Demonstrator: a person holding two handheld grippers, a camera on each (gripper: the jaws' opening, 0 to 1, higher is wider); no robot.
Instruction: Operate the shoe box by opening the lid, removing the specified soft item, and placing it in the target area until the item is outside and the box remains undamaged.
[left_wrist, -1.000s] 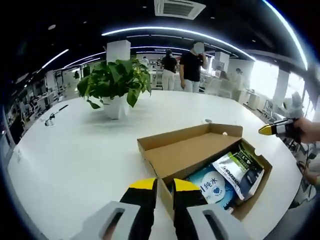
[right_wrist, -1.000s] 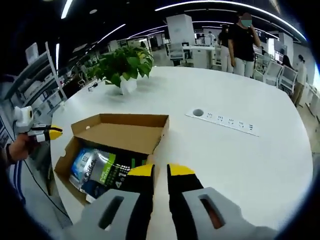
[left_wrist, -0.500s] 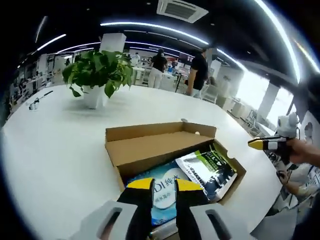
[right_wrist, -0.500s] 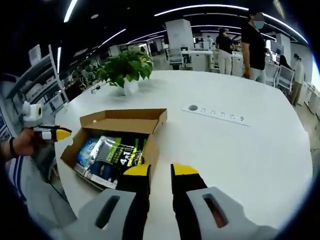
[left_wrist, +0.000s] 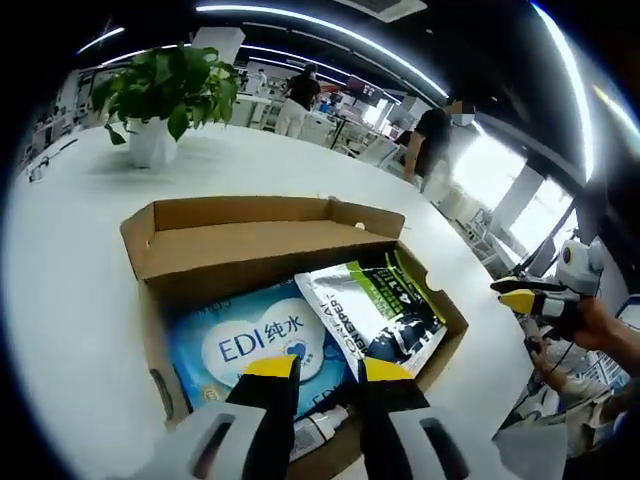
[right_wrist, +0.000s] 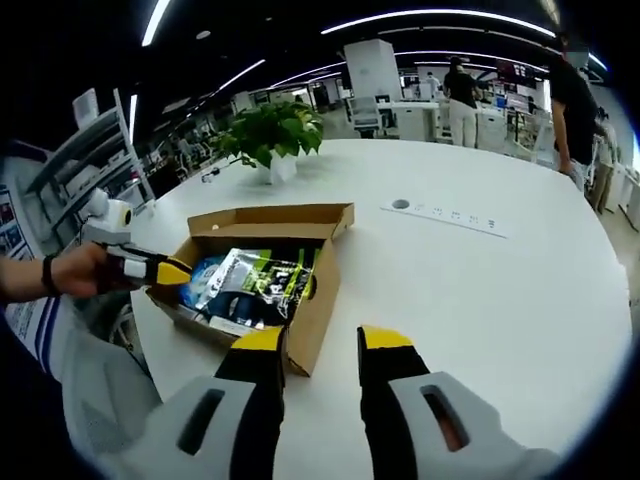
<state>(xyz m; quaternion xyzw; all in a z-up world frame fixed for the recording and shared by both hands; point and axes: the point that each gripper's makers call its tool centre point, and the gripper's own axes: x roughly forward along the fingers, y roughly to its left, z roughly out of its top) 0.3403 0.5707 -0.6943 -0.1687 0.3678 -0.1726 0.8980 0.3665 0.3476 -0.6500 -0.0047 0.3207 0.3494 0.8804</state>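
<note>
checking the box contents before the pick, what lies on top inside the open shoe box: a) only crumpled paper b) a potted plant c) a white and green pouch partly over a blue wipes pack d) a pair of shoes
c: in the left gripper view the white and green pouch lies partly over the blue wipes pack inside the shoe box.

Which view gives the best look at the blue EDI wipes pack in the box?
Left gripper view: the blue EDI wipes pack lies close below the camera, label readable, with the green-and-white pouch overlapping its right side. In the right gripper view the pack is a small blue sliver beside the pouch, lettering too small to read.
</note>
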